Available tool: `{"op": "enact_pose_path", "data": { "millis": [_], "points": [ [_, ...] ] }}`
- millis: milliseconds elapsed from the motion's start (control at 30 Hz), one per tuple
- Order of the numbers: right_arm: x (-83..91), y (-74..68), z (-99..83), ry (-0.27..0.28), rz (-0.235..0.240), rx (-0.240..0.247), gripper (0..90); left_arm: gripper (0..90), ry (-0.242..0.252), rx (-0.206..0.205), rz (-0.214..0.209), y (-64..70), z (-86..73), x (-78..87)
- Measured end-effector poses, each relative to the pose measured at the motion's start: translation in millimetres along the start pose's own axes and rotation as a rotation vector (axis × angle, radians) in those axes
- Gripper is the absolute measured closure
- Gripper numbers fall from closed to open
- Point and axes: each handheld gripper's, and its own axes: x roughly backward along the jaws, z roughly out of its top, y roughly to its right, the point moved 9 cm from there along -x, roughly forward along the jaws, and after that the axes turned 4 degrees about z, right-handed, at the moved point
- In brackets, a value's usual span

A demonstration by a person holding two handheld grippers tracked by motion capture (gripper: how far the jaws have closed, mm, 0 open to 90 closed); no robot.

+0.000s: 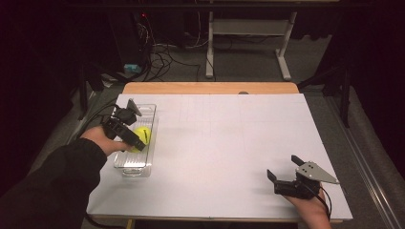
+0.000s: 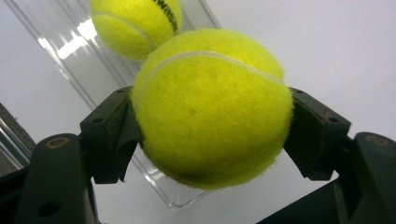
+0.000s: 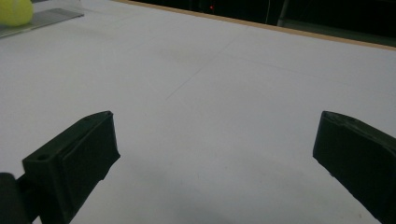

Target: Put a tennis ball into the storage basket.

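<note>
Yellow tennis ball [image 2: 212, 109] clamped in left hand-held gripper [image 2: 212, 135], seam horizontal

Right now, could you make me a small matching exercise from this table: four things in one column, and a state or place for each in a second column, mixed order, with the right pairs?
Column one:
1. left gripper
2. right gripper
3. second tennis ball
4. clear tray

Column two:
a. lying inside the tray
b. jaws wide apart over bare white table
c. shut on a held tennis ball
d. standing near the table's left edge

Pairs: 1-c, 2-b, 3-a, 4-d
</note>
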Motion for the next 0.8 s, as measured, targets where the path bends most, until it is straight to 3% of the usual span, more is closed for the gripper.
{"op": "enact_pose_path", "data": {
  "millis": [300,800],
  "points": [
    [4.0,-0.5,3.7,0.016,0.000,-0.001,0.1,26.6,-0.018,0.019,0.011,-7.2,-4.9,-7.4],
    [4.0,-4.0,5.0,0.020,0.006,0.005,0.1,26.4,-0.090,0.020,-0.010,-5.2,-11.1,-46.9]
  ]
}}
